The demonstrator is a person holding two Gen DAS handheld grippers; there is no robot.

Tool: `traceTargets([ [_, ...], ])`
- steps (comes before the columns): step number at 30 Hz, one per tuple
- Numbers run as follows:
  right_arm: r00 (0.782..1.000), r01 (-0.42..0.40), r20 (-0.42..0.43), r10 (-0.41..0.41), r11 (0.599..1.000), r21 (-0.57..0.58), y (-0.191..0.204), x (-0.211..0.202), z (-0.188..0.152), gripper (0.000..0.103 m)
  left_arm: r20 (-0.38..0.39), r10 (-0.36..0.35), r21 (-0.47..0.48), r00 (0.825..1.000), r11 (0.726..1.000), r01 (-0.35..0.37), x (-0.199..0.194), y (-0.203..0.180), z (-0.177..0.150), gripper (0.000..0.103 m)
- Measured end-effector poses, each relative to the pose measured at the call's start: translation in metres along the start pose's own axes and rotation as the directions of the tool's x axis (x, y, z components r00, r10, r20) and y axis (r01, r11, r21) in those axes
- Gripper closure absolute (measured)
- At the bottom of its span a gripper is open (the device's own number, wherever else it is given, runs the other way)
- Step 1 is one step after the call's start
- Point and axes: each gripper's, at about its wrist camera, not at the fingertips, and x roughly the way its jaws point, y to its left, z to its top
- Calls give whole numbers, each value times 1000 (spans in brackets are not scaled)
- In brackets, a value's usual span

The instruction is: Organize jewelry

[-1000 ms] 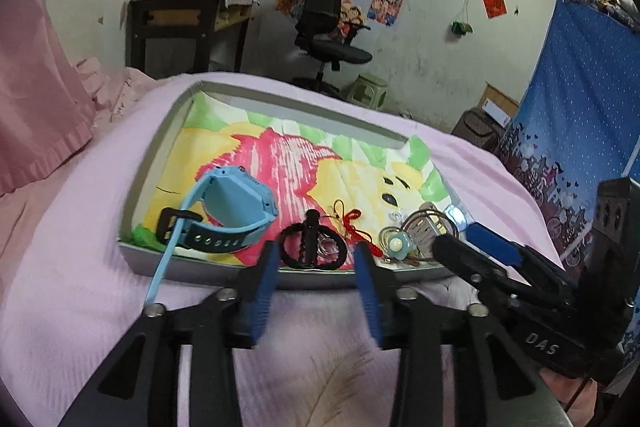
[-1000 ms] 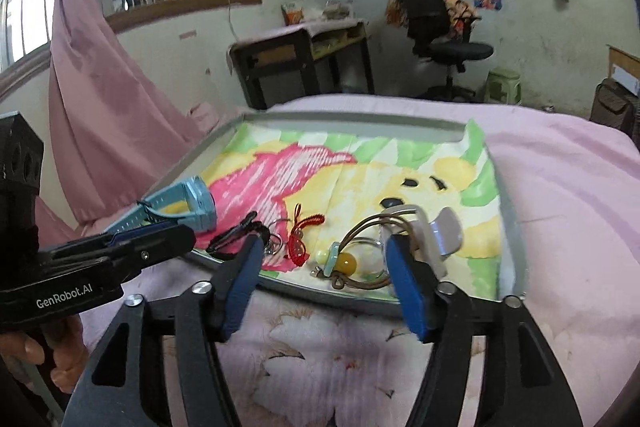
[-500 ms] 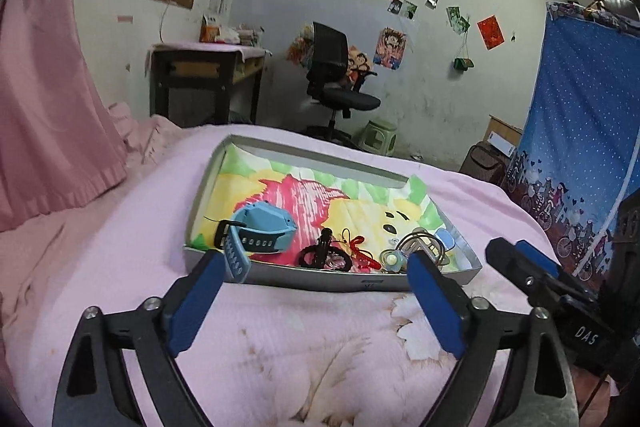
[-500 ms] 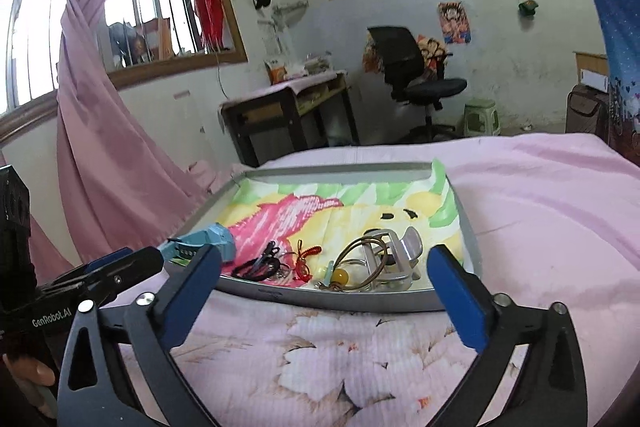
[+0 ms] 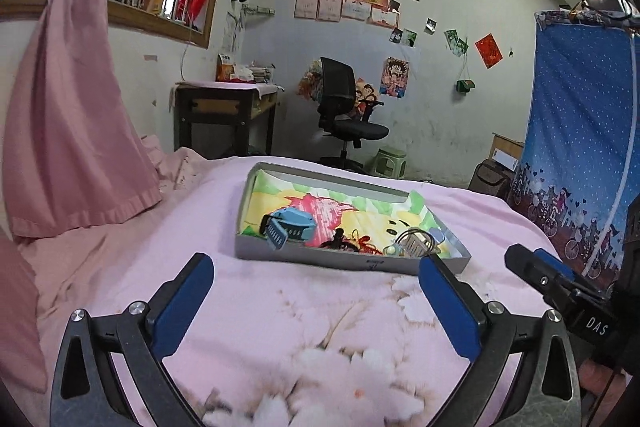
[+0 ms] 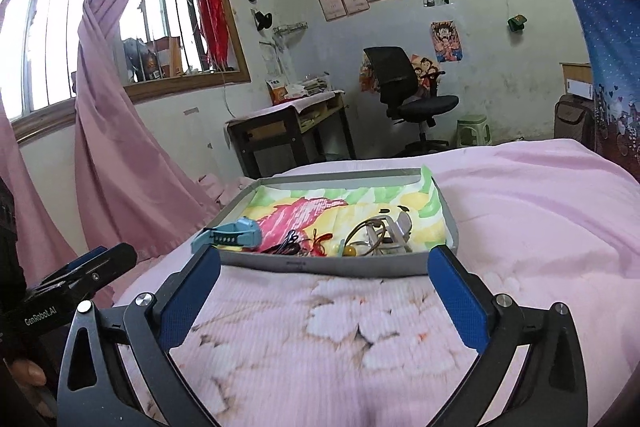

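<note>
Currently both claws spread wide, holding nothing. Left gripper point(image 5: 316, 291) hovering over pink bedspread point(image 5: 320, 327), blue pads point(image 5: 182, 303) far apart, nothing between them. Right gripper point(image 6: 325, 285) same: pads point(image 6: 456, 299) well apart, over the floral patch of the bedspread point(image 6: 328, 339). Grey tray point(image 5: 352, 261) straight ahead of left claw, on the bed, near wall just past the fingertips; cartoon-print liner point(image 5: 320, 207) inside. From right claw, tray point(image 6: 336, 265) dead ahead, front wall spanning the gap between the pads. Jewelry bunched along the near edge of the tray: blue watch point(image 5: 290, 225) ahead-left, strap end draped over the front rim; also ahead-left from right claw point(image 6: 232, 237), strap poking past the tray's left corner. Black hair tie point(image 5: 340, 241) and red cord point(image 5: 366, 245) roughly centre ahead of left claw. Brown-and-metal bracelet cluster point(image 6: 378, 237) slightly right of centre from right claw, yellow bead point(image 6: 351, 250) at its near side; exact pieces in that tangle hard to separate. Right unit visible at far right of left view point(image 5: 560, 291), left unit at far left of right view point(image 6: 80, 279). Desk point(image 6: 288, 131) and office chair point(image 6: 408, 87) against far wall, well beyond the tray.
</note>
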Motion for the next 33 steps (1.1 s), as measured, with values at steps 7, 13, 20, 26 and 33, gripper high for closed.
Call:
traceTargets([
  [7, 1000, 9, -2, -9, 1000, -13, 9, -30, -19, 1, 4, 20, -12, 1000, 1000, -20, -29, 10, -28, 0],
  [13, 999, 38, -19, -38, 999, -17, 14, -46, -44, 1, 35, 60, -18, 998, 998, -60, -45, 20, -46, 0],
  [20, 998, 64, -13, -65, 996, -64, 19, -61, -59, 1, 34, 96, -40, 995, 995, -95, -50, 27, -63, 0],
  [26, 998, 64, -18, -66, 996, -66, 21, -61, -60, 1, 40, 108, 0, 993, 994, -109, -48, 21, -66, 0],
  [33, 997, 72, -19, -73, 996, -61, 19, -62, -62, 1, 38, 110, 12, 993, 994, -111, -48, 18, -69, 0],
])
